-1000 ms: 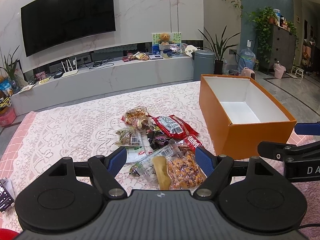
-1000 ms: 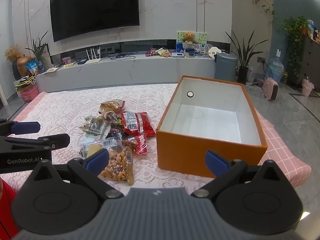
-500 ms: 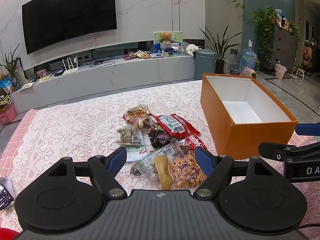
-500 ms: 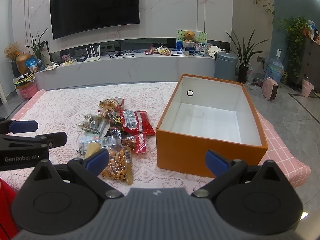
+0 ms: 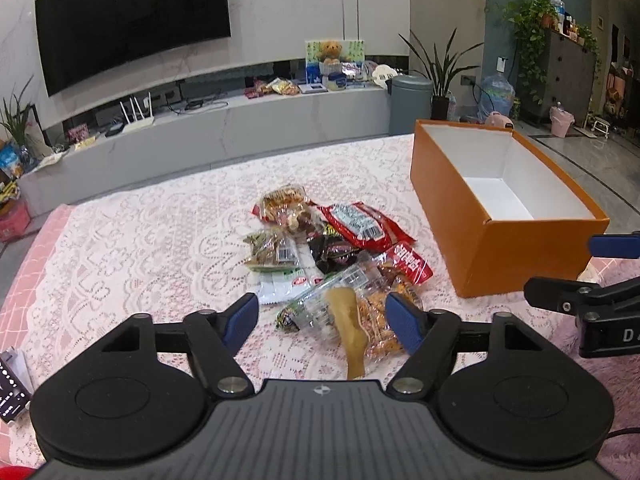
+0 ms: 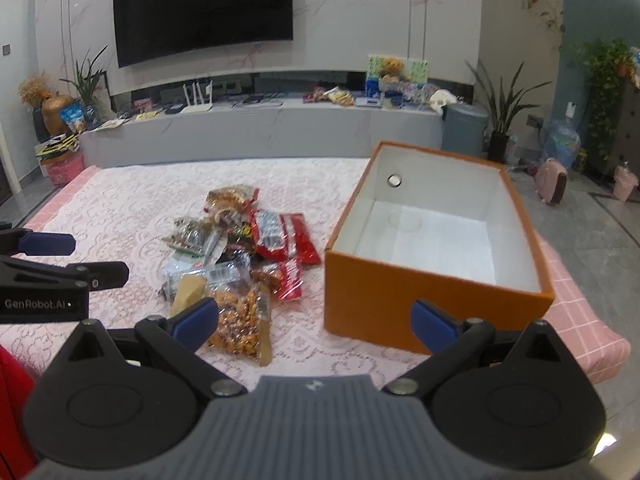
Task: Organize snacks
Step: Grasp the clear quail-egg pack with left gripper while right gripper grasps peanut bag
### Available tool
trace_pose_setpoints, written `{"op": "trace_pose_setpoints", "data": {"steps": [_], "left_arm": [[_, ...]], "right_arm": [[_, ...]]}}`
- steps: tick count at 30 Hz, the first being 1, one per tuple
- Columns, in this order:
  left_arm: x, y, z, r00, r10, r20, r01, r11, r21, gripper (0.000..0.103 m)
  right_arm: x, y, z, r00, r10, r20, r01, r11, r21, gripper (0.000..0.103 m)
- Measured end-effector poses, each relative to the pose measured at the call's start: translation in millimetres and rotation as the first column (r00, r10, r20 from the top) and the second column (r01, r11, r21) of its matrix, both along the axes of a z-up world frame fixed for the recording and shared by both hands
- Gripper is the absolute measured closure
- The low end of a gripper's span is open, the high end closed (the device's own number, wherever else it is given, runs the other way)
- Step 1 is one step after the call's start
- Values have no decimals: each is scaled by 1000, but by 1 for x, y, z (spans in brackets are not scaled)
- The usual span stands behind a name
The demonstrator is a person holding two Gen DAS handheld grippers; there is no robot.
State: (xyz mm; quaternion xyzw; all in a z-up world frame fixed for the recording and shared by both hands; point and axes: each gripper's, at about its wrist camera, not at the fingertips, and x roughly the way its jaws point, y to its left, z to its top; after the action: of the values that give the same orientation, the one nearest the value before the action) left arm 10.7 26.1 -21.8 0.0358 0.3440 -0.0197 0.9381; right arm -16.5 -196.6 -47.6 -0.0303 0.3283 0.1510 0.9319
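Toward the table's near edge, your left gripper (image 5: 322, 316) hovers with jaws spread wide and empty, framing the nearest packets, likely your first pick. Your right gripper (image 6: 314, 316) is equally wide and empty, facing the empty orange cardboard box (image 6: 404, 284) by the right edge. Loose pile of plastic-wrapped snack packets (image 5: 332, 252): mid-table, just left of the box. Surface: pink lace tablecloth (image 5: 152, 240). Beyond: wall-mounted black television (image 6: 202, 8), grey media bench (image 6: 260, 128).

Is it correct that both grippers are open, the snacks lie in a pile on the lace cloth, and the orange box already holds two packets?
Not quite: the orange box is empty, as the right wrist view shows. The rest is right.
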Motion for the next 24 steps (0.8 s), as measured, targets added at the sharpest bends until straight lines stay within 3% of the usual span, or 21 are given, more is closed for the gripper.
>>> {"op": "trace_pose_setpoints", "data": {"steps": [4, 7, 13, 24], "left_arm": [[8, 5, -11, 998, -16, -62, 15, 1000, -16, 39], [13, 6, -20, 995, -45, -91, 43, 999, -16, 42], [29, 20, -34, 988, -4, -154, 0, 1000, -28, 42], [46, 52, -46, 969, 80, -233, -88, 996, -20, 42]], "right_arm": [[11, 10, -11, 999, 21, -42, -21, 1000, -2, 19], [20, 20, -21, 997, 35, -70, -35, 999, 1, 26], [44, 43, -45, 986, 65, -151, -63, 998, 17, 25], [86, 80, -90, 947, 91, -308, -84, 996, 36, 9]]}}
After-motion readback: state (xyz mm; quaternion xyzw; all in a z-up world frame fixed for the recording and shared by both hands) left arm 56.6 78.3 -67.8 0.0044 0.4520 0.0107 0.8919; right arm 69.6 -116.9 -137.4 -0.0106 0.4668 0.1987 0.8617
